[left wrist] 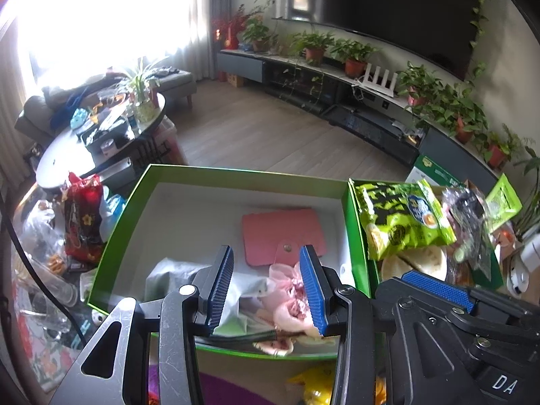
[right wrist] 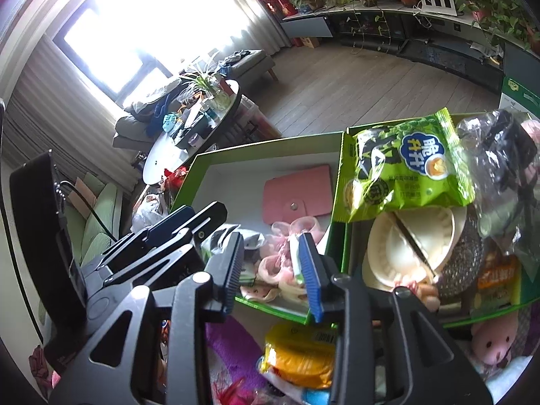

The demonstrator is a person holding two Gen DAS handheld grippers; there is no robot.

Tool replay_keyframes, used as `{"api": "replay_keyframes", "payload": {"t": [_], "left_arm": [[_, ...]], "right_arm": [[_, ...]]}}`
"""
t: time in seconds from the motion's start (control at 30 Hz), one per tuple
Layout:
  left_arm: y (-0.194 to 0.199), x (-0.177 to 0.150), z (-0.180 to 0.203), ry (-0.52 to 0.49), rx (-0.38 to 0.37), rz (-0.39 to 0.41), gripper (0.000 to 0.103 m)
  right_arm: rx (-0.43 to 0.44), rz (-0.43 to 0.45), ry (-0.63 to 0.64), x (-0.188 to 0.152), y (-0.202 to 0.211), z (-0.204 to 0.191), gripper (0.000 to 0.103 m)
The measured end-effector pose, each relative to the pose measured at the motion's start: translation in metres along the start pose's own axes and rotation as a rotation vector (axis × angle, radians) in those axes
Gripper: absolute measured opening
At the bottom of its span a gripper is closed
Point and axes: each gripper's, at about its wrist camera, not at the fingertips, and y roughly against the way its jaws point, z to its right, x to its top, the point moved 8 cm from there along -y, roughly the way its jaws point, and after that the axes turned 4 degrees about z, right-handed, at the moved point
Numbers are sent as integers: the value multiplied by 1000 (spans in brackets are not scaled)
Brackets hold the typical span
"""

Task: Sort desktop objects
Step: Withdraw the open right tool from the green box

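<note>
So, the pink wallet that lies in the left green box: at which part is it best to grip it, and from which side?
The pink wallet lies flat on the floor of the green box, so its faces give no hold. I would probably grip a bare edge from above, jaws across the thickness. The far edge looks freest; pink fabric crowds the snap-tab side.

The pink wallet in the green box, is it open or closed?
Closed. The pink wallet lies flat in the green box, its flap snapped down over the front.

A pink snap wallet (left wrist: pixel 282 234) lies flat in the green box (left wrist: pixel 209 171), pink fabric (left wrist: pixel 292 298) just beside it
</note>
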Motion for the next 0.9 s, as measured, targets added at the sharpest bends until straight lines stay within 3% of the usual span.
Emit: {"api": "replay_keyframes", "payload": {"t": [0.07, 0.13, 0.3, 0.43, 0.67, 0.9], "left_arm": [[8, -2, 2, -36, 8, 18, 43], [15, -3, -2, -51, 47, 44, 61], [28, -5, -11, -26, 62, 67, 69], [35, -7, -20, -7, 82, 77, 80], [38, -15, -26, 0, 89, 51, 82], [43, -17, -26, -8, 85, 71, 82]], "right_arm": [[0, 6, 18, -6, 5, -3, 37], [6, 18, 30, -11, 11, -4, 39], [34, 36, 23, -24, 24, -7, 55], [25, 47, 52, -32, 31, -13, 61], [29, 23, 56, -44, 32, -17, 68], [25, 8, 85, -51, 32, -28, 69]]}}
